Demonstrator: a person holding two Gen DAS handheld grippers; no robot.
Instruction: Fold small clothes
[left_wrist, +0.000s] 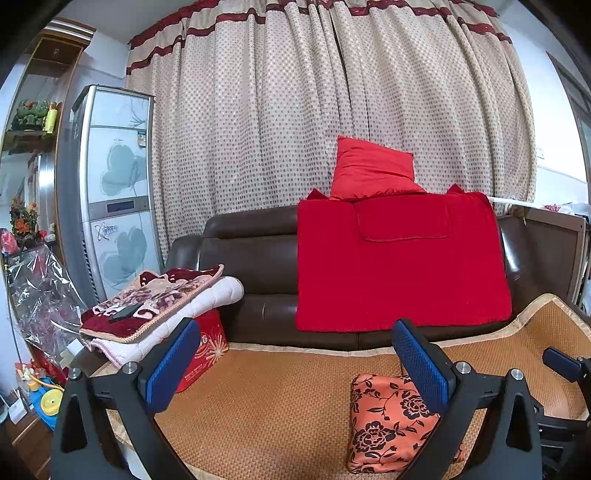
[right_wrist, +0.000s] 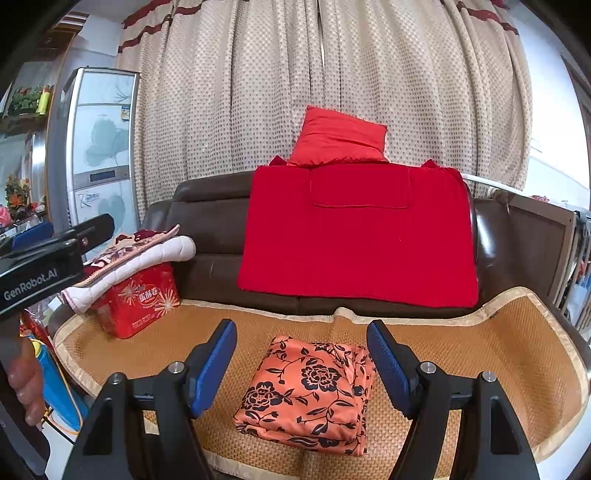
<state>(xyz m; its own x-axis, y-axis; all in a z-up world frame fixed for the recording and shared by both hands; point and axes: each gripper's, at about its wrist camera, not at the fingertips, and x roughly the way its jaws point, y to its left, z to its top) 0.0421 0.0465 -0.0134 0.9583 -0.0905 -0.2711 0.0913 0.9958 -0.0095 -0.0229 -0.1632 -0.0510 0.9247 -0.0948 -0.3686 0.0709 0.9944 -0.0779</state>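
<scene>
Both claws, left (left_wrist: 295, 365) and right (right_wrist: 301, 363), gape wide, empty, above 1 folded floral garment (right_wrist: 306, 395) on woven mat (right_wrist: 480, 354).

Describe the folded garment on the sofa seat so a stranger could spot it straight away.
Start at the dark brown leather sofa in front of the dotted beige curtain; its seat is covered by a woven tan mat. In the middle of that mat lies a folded orange cloth printed with black flowers, between the open right gripper's fingers. Unlike the plain red blanket behind it, it is patterned.
</scene>
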